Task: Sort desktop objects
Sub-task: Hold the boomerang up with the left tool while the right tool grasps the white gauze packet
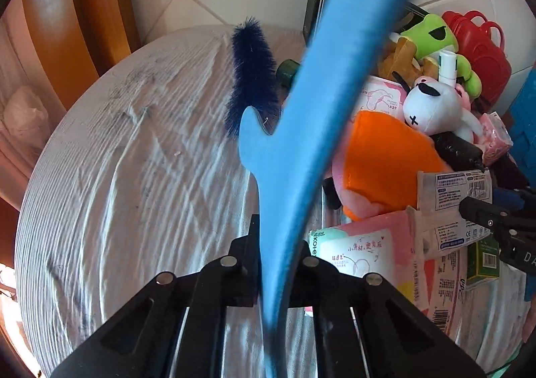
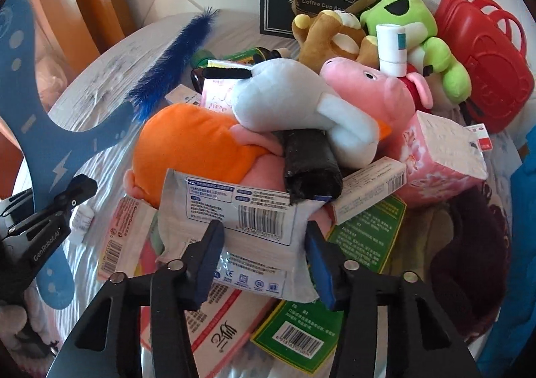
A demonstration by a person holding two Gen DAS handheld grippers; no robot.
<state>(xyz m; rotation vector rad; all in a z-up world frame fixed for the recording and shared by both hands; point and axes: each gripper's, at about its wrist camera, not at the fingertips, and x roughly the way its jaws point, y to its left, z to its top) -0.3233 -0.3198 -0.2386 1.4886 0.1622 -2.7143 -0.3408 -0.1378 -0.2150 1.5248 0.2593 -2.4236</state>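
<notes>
A flat blue boomerang-shaped piece (image 1: 301,143) rises from between the fingers of my left gripper (image 1: 276,244), which is shut on its lower arm. In the right wrist view the same blue piece (image 2: 50,143) hangs at the left, over the table, with the left gripper (image 2: 78,189) clamped on it. My right gripper (image 2: 264,260) points down into the pile, and its blue pads press both sides of a white barcoded pack (image 2: 254,210). From the left wrist view that pack (image 1: 455,197) stands tilted up in the right gripper (image 1: 479,207).
Piled on the cloth-covered round table (image 1: 134,177) are an orange plush (image 2: 191,143), a grey plush (image 2: 284,93), a pink pig (image 2: 368,90), a green frog (image 2: 402,16), a red case (image 2: 485,60), a black roll (image 2: 308,163), green boxes (image 2: 365,230) and a blue bristle brush (image 2: 167,63). A wooden chair (image 1: 83,9) stands behind.
</notes>
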